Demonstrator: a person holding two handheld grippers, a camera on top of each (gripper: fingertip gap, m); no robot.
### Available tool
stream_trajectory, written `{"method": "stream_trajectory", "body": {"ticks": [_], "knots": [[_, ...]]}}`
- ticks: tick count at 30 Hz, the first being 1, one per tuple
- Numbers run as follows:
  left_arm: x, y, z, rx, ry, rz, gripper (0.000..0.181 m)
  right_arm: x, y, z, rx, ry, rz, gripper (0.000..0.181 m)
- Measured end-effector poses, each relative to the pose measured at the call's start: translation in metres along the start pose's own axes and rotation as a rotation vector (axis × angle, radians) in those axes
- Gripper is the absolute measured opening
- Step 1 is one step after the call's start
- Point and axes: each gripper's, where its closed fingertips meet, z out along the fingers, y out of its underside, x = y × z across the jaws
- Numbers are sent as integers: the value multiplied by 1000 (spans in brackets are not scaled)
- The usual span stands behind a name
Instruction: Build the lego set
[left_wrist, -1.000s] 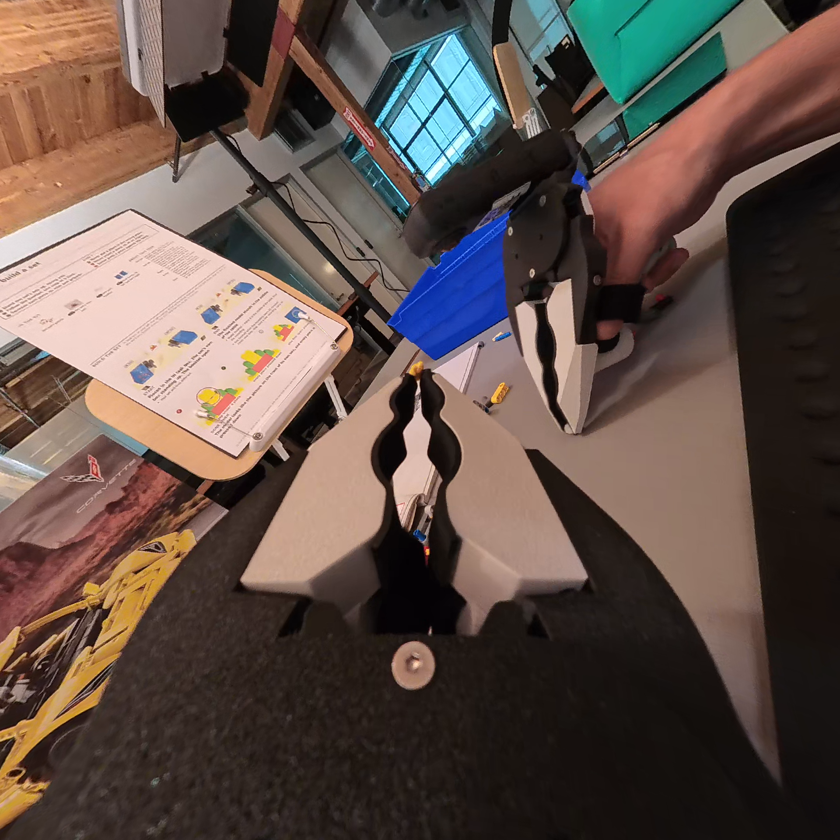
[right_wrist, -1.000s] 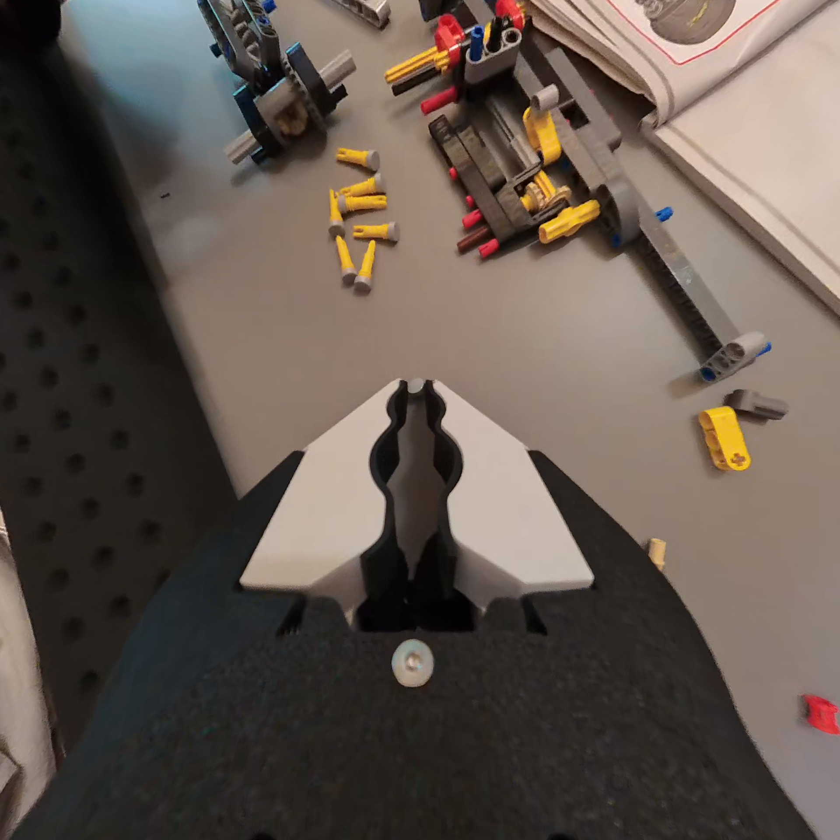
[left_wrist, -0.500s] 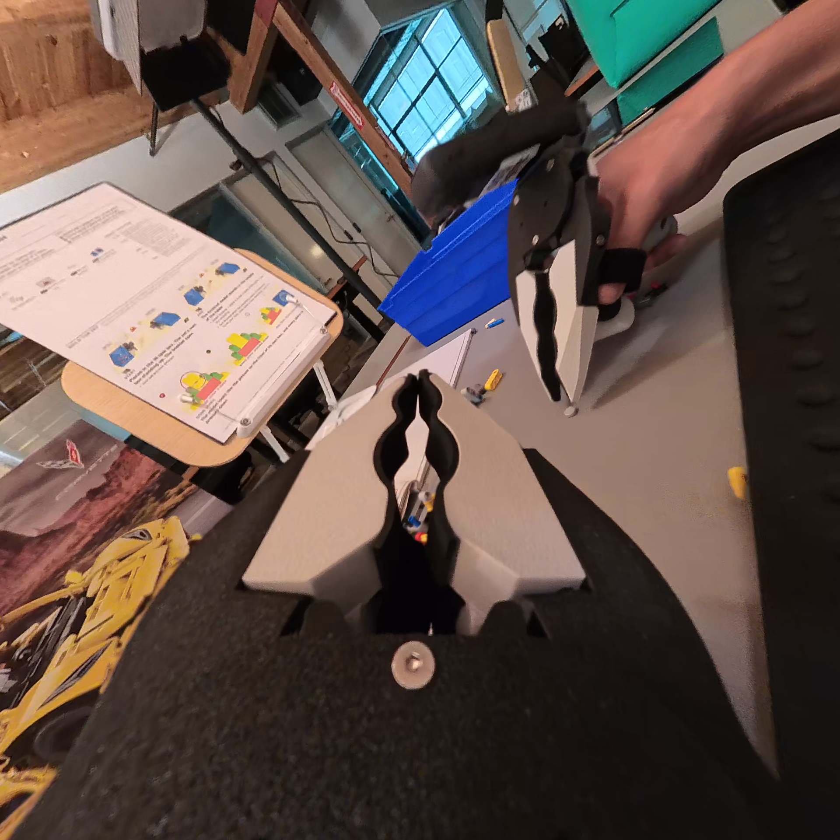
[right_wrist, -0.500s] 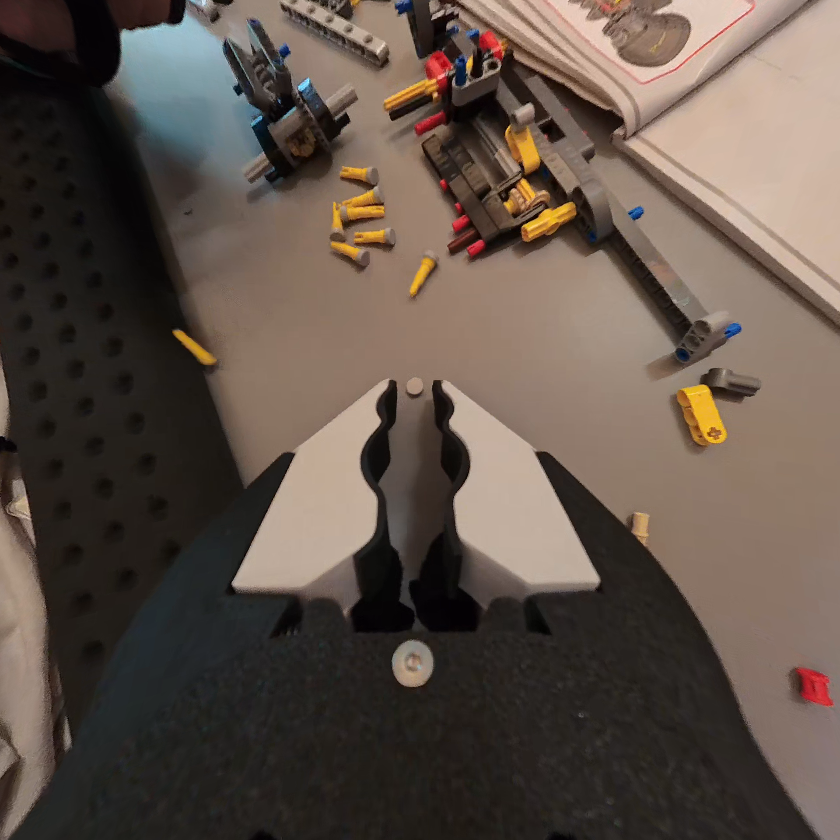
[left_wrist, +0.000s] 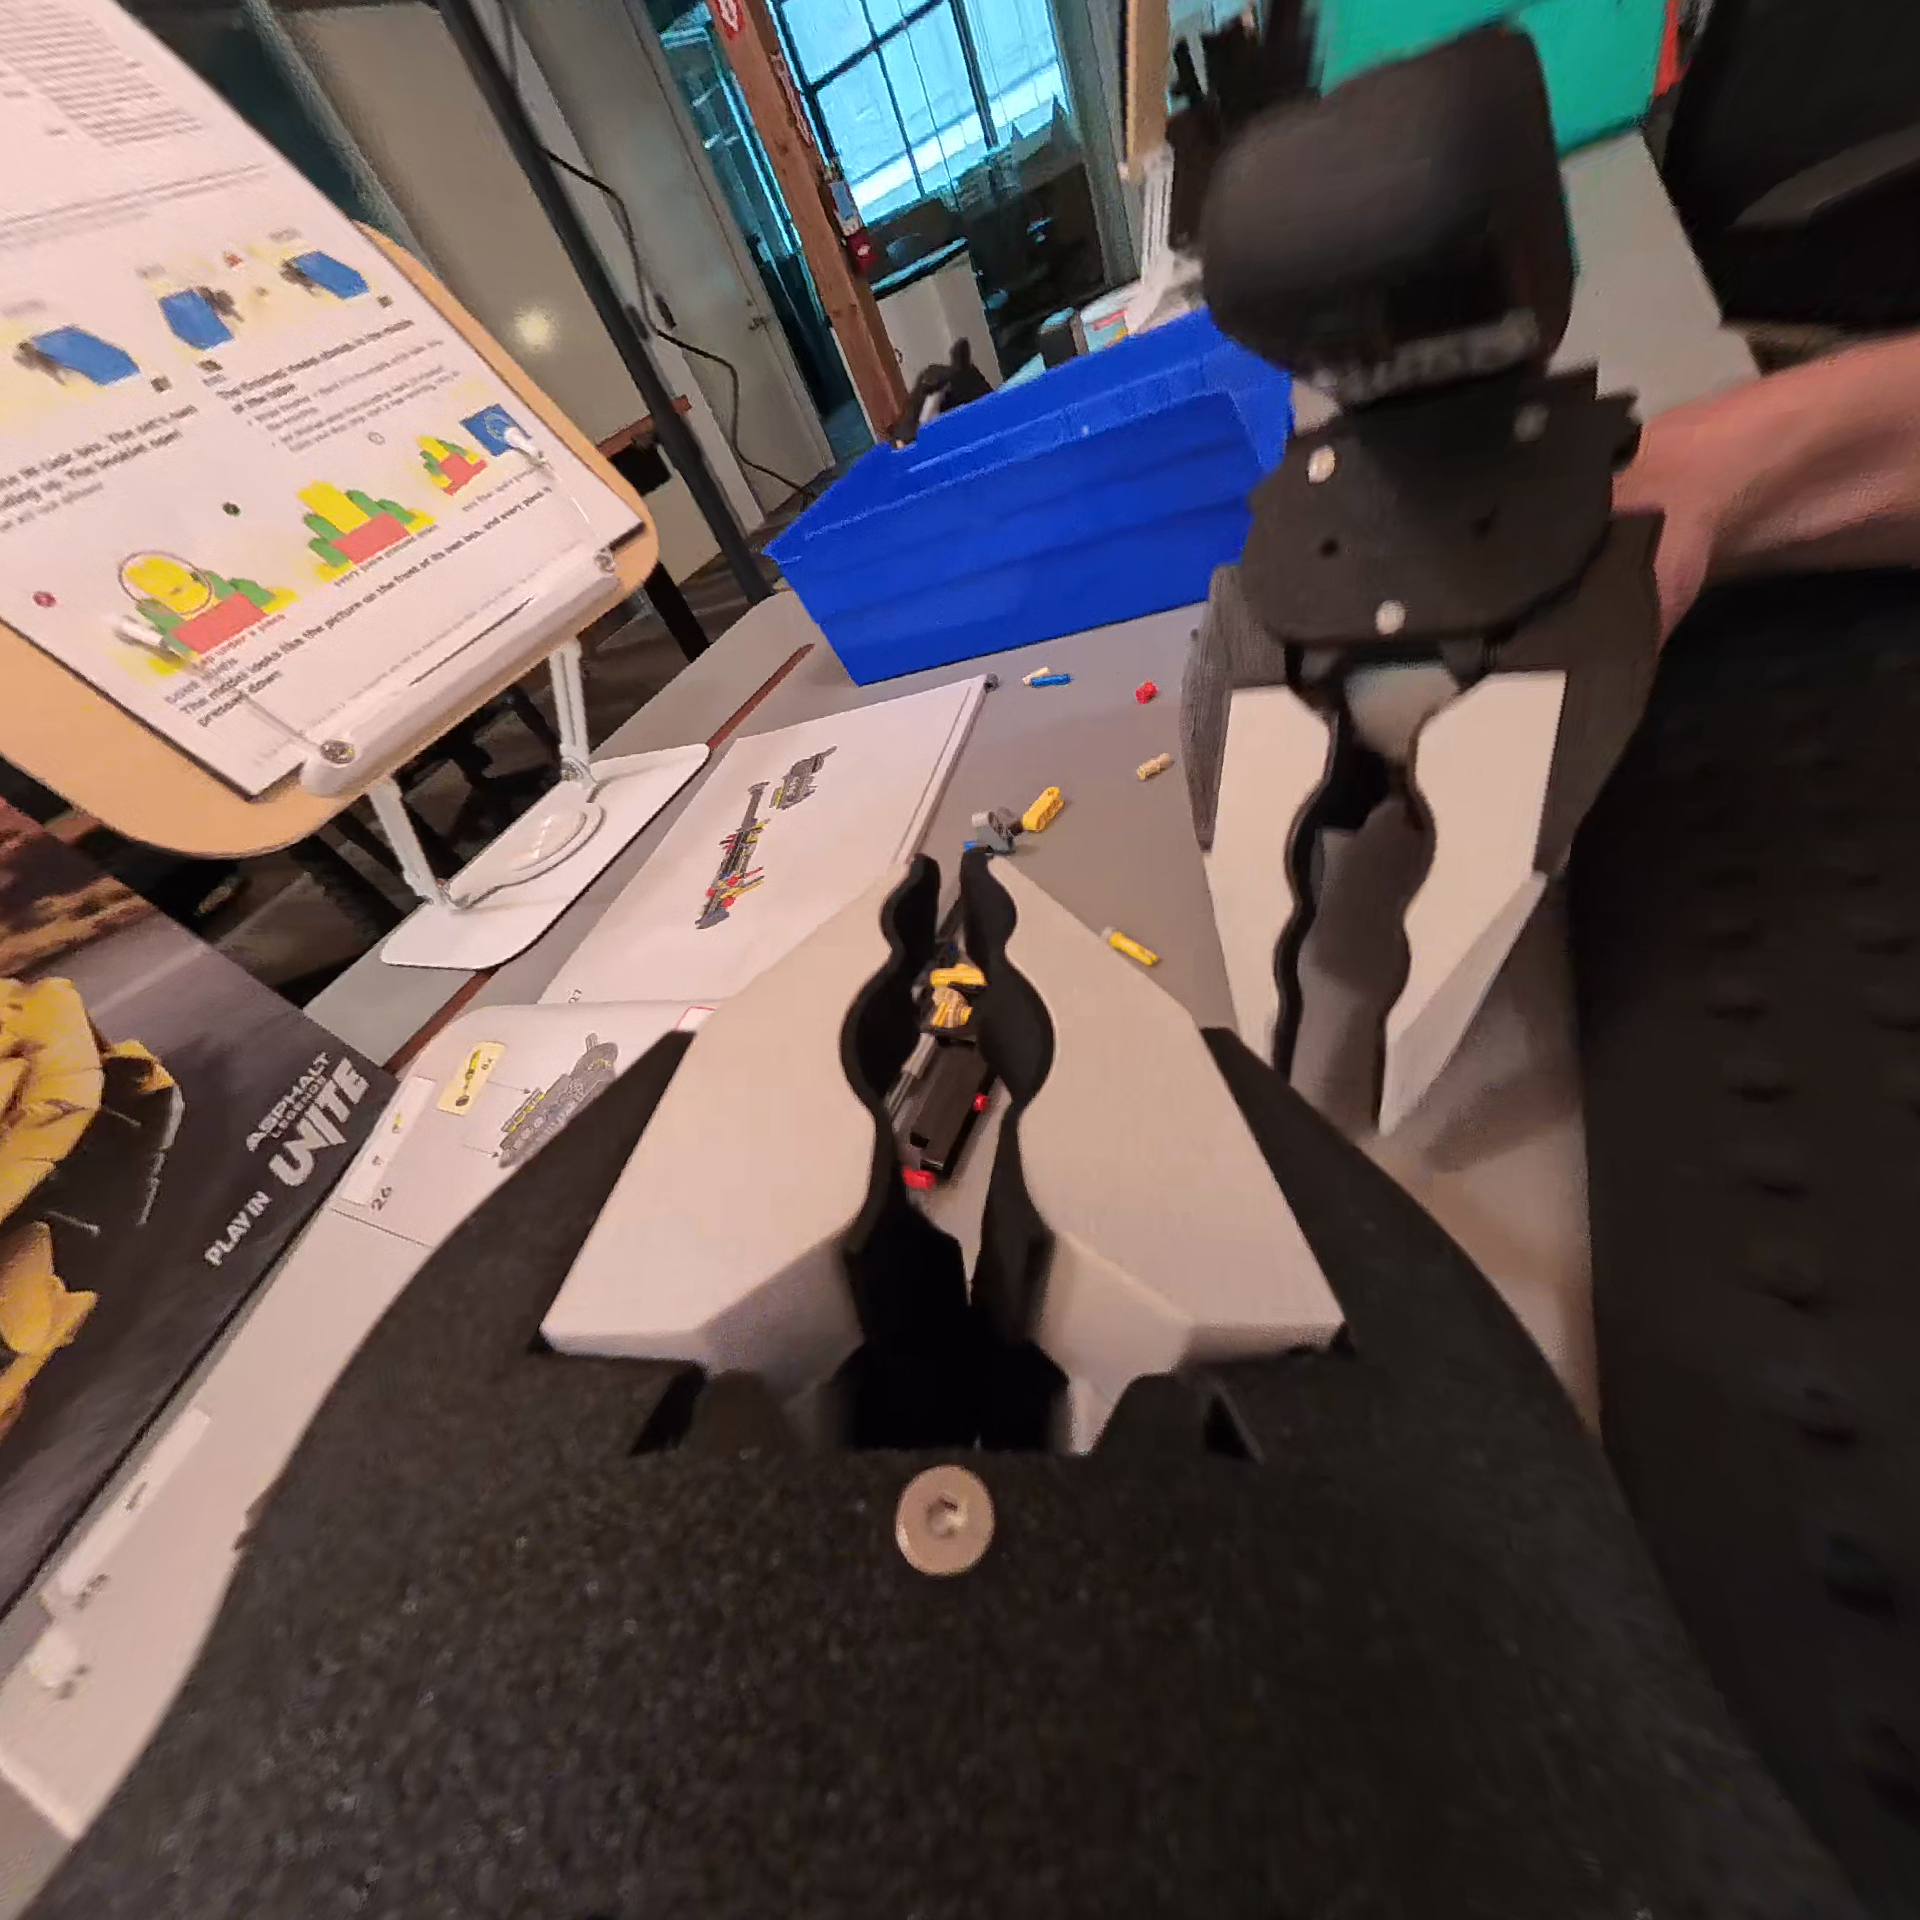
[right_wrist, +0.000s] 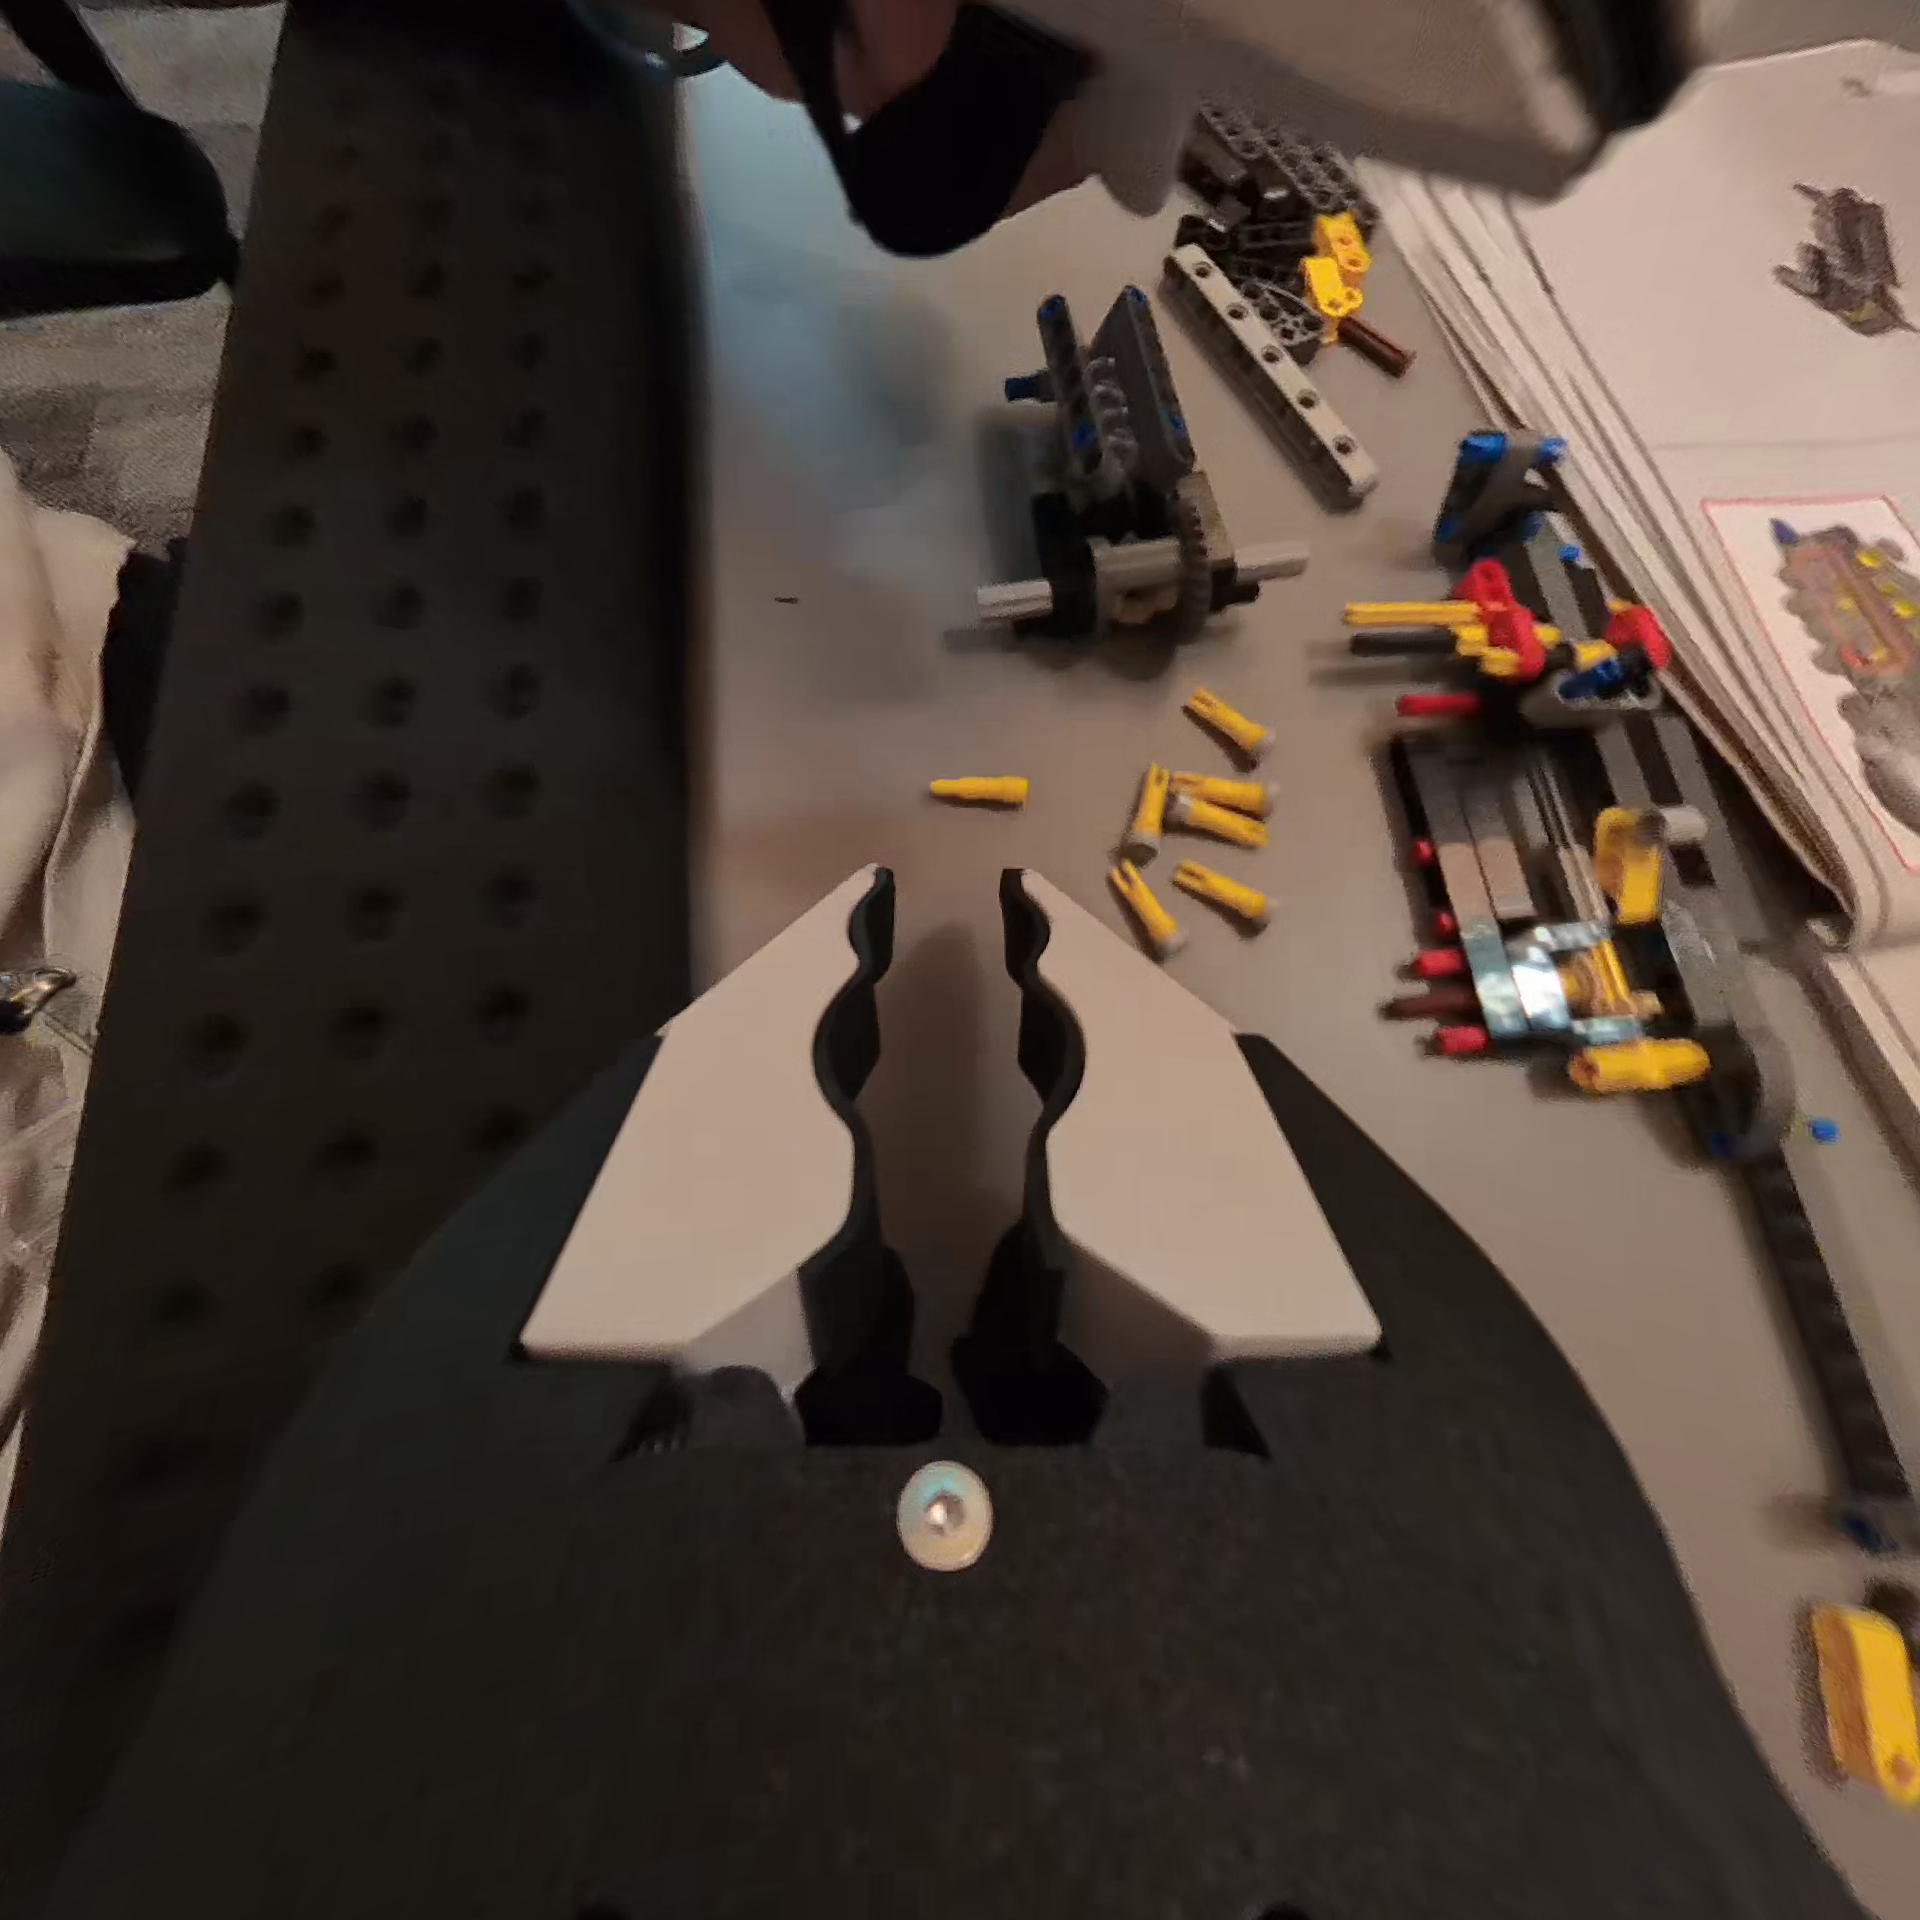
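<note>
A grey counter (right_wrist: 831, 436) carries the scattered lego pieces, with a black perforated mat (right_wrist: 395, 623) along its edge. The left wrist view alone shows the room: a blue bin (left_wrist: 1029, 520), an instruction sheet on a tilted stand (left_wrist: 260, 436), windows behind, and an open booklet (left_wrist: 790, 852).

The left tongs (left_wrist: 940, 883) have their tips nearly together and hold nothing; a dark lego assembly (left_wrist: 940, 1081) shows only through the slot between them. The right tongs (right_wrist: 940, 883) are parted by a clear gap and empty, above bare counter.

Only the right wrist view shows the loose yellow pins (right_wrist: 1205, 821), a geared grey assembly (right_wrist: 1122, 530) and a long dark frame (right_wrist: 1558, 894) beside the booklet pages. Much of it is blurred, and its top is hidden by the other tool.
</note>
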Motion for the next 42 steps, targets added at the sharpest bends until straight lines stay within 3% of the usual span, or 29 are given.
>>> {"method": "stream_trajectory", "body": {"ticks": [4,10,22,25,30,33,36,38,42], "knots": [[-27,-6,-9,41,-59,-121,4,-2,-14,25,-40,-65,-56,32],[-56,-12,-23,85,-153,-174,4,-5,-23,49,-79,-135,-58,33],[-52,-9,-20,71,-134,-186,3,-21,-40,66,-68,-145,-52,25],[-52,-7,-19,61,-138,-184,3,-19,-39,69,-83,-93,-100,7],[-49,-3,-17,36,-117,-186,3,-10,-34,60,-80,-83,-20,5],[-52,8,-15,-19,-121,-211,4,12,-56,32,127,-99,194,5],[-54,17,-13,-65,-119,-239,13,59,-82,-18,460,-68,455,5],[-49,17,-10,-66,-105,-230,16,81,-96,-50,688,-131,623,4],[-32,15,-1,-75,-110,-119,27,93,-106,-55,846,-251,814,5]]}}
